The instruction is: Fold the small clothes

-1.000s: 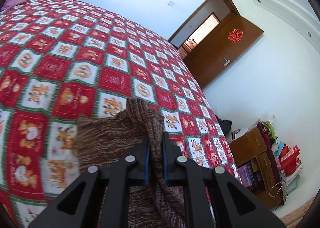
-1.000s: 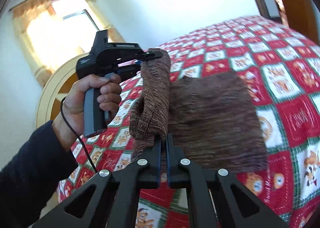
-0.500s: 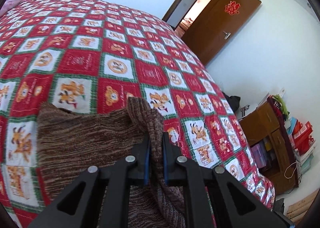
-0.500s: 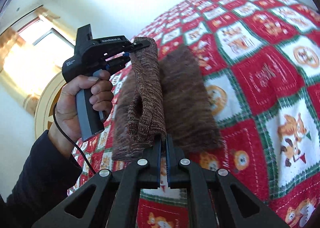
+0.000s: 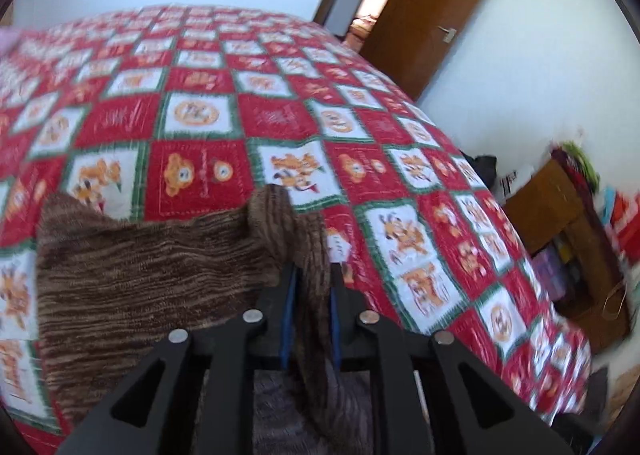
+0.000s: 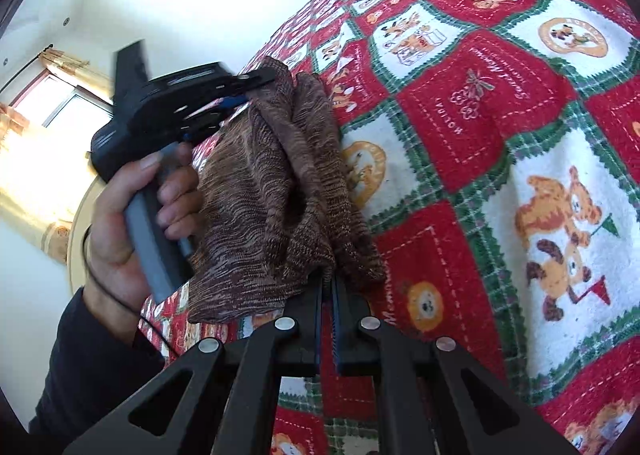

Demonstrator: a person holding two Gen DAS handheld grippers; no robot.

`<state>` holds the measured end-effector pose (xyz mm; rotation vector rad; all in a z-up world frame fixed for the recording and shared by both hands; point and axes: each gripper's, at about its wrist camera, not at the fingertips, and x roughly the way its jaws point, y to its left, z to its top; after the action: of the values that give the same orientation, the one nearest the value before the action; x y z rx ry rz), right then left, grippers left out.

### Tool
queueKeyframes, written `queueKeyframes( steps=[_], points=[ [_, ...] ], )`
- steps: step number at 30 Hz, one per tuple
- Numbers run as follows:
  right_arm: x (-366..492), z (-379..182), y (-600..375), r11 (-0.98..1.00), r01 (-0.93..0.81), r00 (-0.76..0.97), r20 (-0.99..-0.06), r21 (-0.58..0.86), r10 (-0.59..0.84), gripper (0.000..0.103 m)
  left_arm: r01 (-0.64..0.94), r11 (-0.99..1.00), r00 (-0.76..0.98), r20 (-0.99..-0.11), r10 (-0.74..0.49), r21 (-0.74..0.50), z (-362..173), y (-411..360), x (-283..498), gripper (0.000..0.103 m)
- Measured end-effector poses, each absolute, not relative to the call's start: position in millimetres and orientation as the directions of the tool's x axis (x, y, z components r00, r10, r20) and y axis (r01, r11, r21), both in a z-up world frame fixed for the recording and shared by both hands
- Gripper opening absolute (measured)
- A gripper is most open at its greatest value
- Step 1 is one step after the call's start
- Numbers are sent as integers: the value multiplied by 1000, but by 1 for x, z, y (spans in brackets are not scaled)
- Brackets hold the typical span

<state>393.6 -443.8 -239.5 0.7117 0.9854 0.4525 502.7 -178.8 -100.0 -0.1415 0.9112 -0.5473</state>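
A brown knitted garment (image 5: 132, 267) lies partly on the red patterned bedspread (image 5: 200, 111) and is lifted along one edge. My left gripper (image 5: 310, 275) is shut on a bunched edge of it. It shows in the right wrist view (image 6: 256, 85), held in a hand at the left, gripping the garment's far corner. My right gripper (image 6: 327, 279) is shut on the near edge of the garment (image 6: 264, 191), which hangs folded between the two grippers just above the bed.
The bedspread (image 6: 480, 135) fills the right wrist view to the right. A wooden door (image 5: 432, 11) and a wooden cabinet (image 5: 560, 223) with bags stand past the bed's right edge. A window (image 6: 36, 135) with curtains is at the far left.
Both grippers have lowered and moved forward over the bed with the garment. More of the garment now lies spread on the bedspread, and the hanging fold has bunched closer to the bed.
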Motion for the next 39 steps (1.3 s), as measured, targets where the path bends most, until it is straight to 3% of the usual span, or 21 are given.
queueKeyframes(
  steps=[1, 5, 6, 9, 12, 15, 17, 18, 22, 24, 27, 28, 29, 30, 36, 39],
  points=[
    [394, -241, -445, 690, -31, 491, -590, 723, 641, 4, 414, 857, 511, -700, -498, -308, -93, -178, 493, 20],
    [390, -240, -449, 688, -21, 517, -581, 725, 629, 4, 487, 867, 636, -636, -437, -109, -73, -156, 437, 53],
    [389, -240, -451, 684, -22, 528, -572, 729, 628, 4, 489, 870, 660, -627, -414, -60, -75, -150, 424, 58],
    [382, -232, -458, 700, -22, 585, -559, 714, 588, 7, 471, 880, 701, -635, -325, 70, -90, -134, 395, 58],
    [372, -212, -464, 790, -9, 684, -572, 613, 452, 9, 454, 886, 696, -659, -285, 96, -116, -110, 371, 59],
    [373, -186, -462, 842, -28, 744, -551, 539, 377, 27, 437, 899, 698, -644, -313, 37, -130, -90, 362, 65],
    [388, -174, -447, 853, -87, 720, -560, 514, 410, 47, 438, 899, 687, -636, -351, -23, -130, -83, 363, 72],
    [399, -169, -438, 849, -123, 701, -561, 514, 441, 47, 443, 895, 681, -630, -373, -52, -129, -81, 363, 75],
    [463, -159, -393, 878, -207, 629, -628, 432, 457, 47, 445, 881, 659, -607, -444, -161, -131, -71, 370, 81],
    [505, -161, -382, 901, -182, 632, -655, 393, 414, 47, 428, 877, 659, -590, -467, -217, -134, -62, 372, 94],
    [555, -173, -374, 913, -157, 603, -695, 377, 391, 47, 373, 875, 668, -566, -483, -307, -139, -45, 373, 98],
    [571, -182, -369, 916, -157, 562, -730, 369, 390, 42, 365, 872, 664, -565, -489, -326, -141, -43, 374, 98],
    [580, -190, -365, 925, -143, 542, -755, 352, 370, 9, 346, 867, 652, -573, -497, -359, -145, -39, 379, 100],
    [588, -194, -364, 942, -114, 545, -773, 317, 326, 4, 336, 863, 643, -578, -503, -377, -148, -37, 381, 100],
    [569, -162, -373, 969, -112, 678, -696, 220, 236, 3, 325, 856, 602, -610, -516, -402, -156, -43, 388, 103],
    [585, -189, -375, 977, -107, 593, -777, 182, 210, 4, 343, 883, 589, -659, -469, -321, -157, -59, 389, 103]
  ],
)
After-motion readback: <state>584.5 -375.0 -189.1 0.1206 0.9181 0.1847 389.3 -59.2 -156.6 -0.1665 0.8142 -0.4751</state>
